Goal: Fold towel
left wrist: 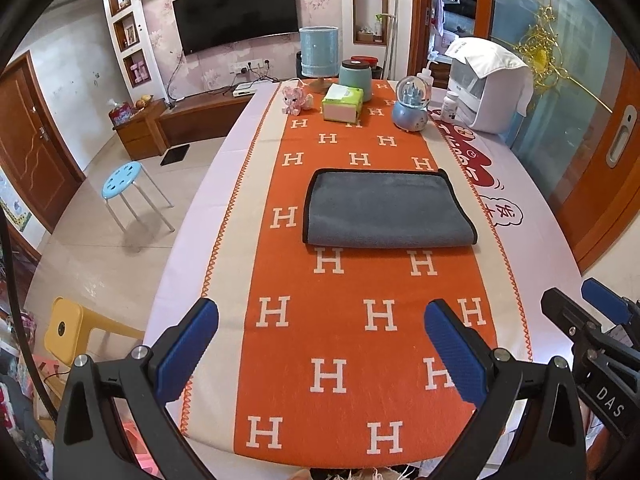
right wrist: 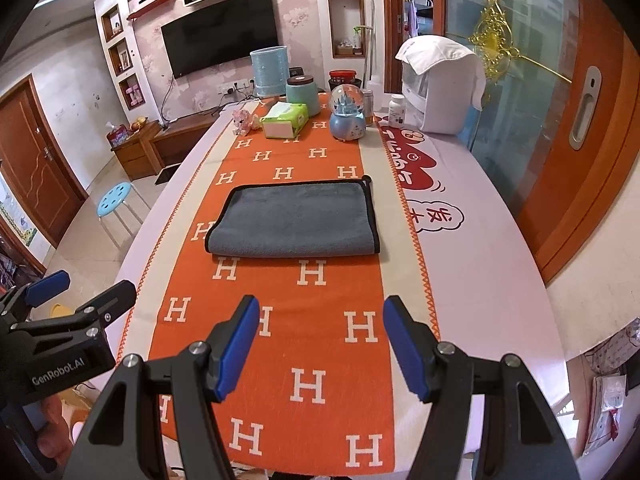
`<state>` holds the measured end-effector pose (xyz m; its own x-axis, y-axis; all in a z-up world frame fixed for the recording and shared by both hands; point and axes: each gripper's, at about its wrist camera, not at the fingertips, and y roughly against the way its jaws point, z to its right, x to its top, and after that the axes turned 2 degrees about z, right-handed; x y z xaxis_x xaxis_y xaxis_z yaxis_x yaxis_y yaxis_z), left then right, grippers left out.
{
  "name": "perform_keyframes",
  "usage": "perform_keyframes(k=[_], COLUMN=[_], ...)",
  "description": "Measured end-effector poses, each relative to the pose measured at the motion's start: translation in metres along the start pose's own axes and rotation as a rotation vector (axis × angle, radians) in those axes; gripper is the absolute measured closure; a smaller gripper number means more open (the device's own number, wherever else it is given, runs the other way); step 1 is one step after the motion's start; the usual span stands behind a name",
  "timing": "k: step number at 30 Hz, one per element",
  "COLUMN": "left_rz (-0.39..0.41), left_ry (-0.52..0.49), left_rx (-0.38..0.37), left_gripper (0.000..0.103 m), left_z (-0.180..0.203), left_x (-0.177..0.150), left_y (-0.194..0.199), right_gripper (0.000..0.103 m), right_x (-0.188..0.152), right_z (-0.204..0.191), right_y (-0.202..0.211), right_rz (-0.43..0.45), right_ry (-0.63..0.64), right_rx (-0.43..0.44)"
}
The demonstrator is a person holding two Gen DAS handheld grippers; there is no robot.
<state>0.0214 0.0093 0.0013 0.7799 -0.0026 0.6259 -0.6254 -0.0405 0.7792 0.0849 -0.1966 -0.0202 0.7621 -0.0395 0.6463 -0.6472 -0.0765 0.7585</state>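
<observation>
1. Towel [left wrist: 386, 210] is lying flat on the orange runner [left wrist: 352, 340], mid-worktop [left wrist: 192, 240], well ahead of both claws; it is showing a rolled near edge and black piping on the other three sides, so I am judging it already folded at least once.
2. I am holding the left claw [left wrist: 322, 346] released, fingers wide apart, grasping nothing, hovering over the runner's near end.
3. I am holding the right claw [right wrist: 320, 344] just beside it, likewise released and empty; each claw is showing at the edge of the other's view.
4. I am reading this as either the pause before another fold or the close of the task; the pictures are not settling which.
5. If another fold is wanted, I am expecting to need a reach forward with both claws, pinching the corners of one short side, probably the right one where the piped edges are lying stacked, and carrying it across to the left edge.
6. I am watching for the clutter at the far end, tissue pack [left wrist: 343, 103] and snow globe [left wrist: 412, 105], though both are standing well apart from the towel.
</observation>
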Motion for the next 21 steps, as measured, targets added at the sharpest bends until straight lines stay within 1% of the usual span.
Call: perform_keyframes(k=[21], left_rz=[0.006], left_ry=[0.002], left_rx=[0.001], left_gripper=[0.001], left_z=[0.0056], left_x=[-0.0073], left_y=[0.0067], right_gripper=[0.039], right_x=[-0.0048], right_z=[-0.0001], right_y=[0.0053], right_rz=[-0.004], right_ry=[-0.004], right_rx=[-0.004])
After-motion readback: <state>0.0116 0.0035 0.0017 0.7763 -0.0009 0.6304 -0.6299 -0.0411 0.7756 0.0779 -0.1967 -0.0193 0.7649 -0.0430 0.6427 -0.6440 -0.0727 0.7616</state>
